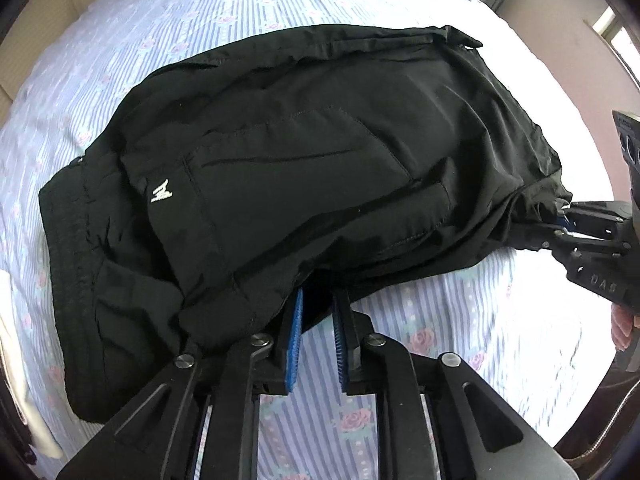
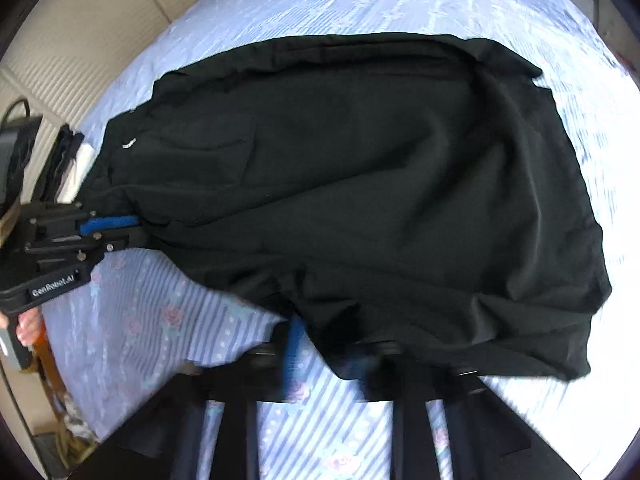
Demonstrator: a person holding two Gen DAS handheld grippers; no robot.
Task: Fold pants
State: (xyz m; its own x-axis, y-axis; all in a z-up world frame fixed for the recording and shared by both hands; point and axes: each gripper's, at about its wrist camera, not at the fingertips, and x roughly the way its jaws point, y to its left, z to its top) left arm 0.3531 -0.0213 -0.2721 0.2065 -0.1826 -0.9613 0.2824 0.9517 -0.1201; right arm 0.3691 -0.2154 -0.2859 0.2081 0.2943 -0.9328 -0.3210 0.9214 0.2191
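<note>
Black pants (image 1: 320, 140) with a small white logo lie bunched and partly folded on the bed. In the left wrist view my left gripper (image 1: 318, 292) reaches into their near edge, its blue pads close together with dark cloth pinched between the tips. The right gripper (image 1: 558, 226) bites the pants' right end at the picture's right. In the right wrist view the pants (image 2: 360, 180) fill the middle. My right gripper (image 2: 328, 332) is blurred at the bottom, shut on their near hem. The left gripper (image 2: 138, 229) holds the left edge.
A blue striped, rose-patterned sheet (image 1: 440, 320) covers the bed. A beige padded headboard (image 2: 80, 40) lies beyond it. Folded dark and white clothes (image 2: 72, 160) and a dark device with a cable (image 2: 16, 152) sit at the bed's left. A hand (image 2: 30, 328) grips the left handle.
</note>
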